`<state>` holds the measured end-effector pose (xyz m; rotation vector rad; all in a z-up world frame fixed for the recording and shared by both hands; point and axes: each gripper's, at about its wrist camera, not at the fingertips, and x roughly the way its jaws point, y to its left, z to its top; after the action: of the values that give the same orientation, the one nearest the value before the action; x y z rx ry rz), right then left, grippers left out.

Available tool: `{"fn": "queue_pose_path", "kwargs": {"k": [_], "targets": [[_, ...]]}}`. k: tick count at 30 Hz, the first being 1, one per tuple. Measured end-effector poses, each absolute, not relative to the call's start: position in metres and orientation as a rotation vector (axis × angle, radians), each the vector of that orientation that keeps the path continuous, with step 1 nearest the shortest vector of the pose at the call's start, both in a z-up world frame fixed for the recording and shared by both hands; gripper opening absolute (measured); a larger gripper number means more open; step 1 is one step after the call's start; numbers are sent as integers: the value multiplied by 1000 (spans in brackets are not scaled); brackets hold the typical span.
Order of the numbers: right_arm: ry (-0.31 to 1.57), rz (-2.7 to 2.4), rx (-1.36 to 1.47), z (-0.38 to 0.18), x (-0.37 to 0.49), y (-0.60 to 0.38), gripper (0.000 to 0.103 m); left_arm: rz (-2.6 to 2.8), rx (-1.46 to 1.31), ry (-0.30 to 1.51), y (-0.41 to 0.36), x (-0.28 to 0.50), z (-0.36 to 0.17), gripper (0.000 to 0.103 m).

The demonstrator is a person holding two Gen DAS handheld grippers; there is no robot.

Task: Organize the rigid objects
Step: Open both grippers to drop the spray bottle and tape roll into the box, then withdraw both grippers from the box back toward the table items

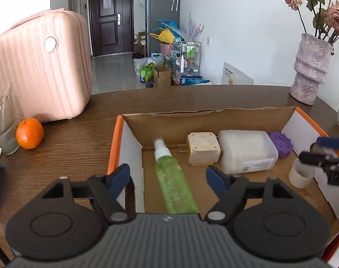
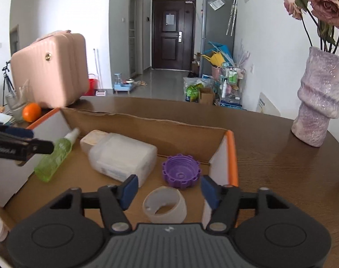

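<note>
Cardboard box (image 1: 129, 147) with orange edges is sitting on a dark wooden worktop (image 1: 69, 145), serving as the collecting place for rigid items. Lying flat inside it, so nothing rolls or tips, are a green spray bottle (image 1: 171, 178), a beige plug adapter (image 1: 203, 148), a translucent white plastic bottle (image 1: 247, 151), a purple ridged cap (image 2: 180, 172) and a small white ring-shaped cup (image 2: 165, 207).

Left claw (image 1: 168, 175) is hovering wide open over the spray bottle, straddling it without touching, gripping nothing. Right claw (image 2: 169, 189) is hanging open and empty above the white cup near the box's right wall.

Judging by this, sorting looks well advanced.

Outside the box, an orange (image 1: 30, 133), a drinking glass (image 1: 2, 131), a pink suitcase (image 1: 40, 67) and a lilac vase (image 1: 310, 69) holding dried roses are standing apart on the worktop.
</note>
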<state>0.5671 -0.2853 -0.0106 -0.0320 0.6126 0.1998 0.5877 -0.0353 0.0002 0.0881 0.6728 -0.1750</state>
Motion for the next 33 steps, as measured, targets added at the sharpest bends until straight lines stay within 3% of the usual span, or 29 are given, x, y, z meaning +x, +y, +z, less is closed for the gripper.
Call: {"fn": "queue_pose_path", "kwargs": {"k": [1,8,13,14,23,25,33], "targets": [[599,187,-29,-10,567,-286,76,-177,101,666,-36,587,0,79],[624,179,-59,-13,572,-286,74,-165,73,628,-36,583,0,80],[614,173,-40,-6,558,-288,75,-157,-16,530,-23,563,8,89],[615,179,-29,-3,553,-290,75,-142,-9,496,-24,553,12,94],[495,230,12,53,455,-307,82,-96,10,369,-11,437,65,102],[461,235,30,60,430,-309,88,-74,6,356,-9,411,68,102],[345,219,97,52,328,-313,92,-53,9,314,-2,309,61,103]]}}
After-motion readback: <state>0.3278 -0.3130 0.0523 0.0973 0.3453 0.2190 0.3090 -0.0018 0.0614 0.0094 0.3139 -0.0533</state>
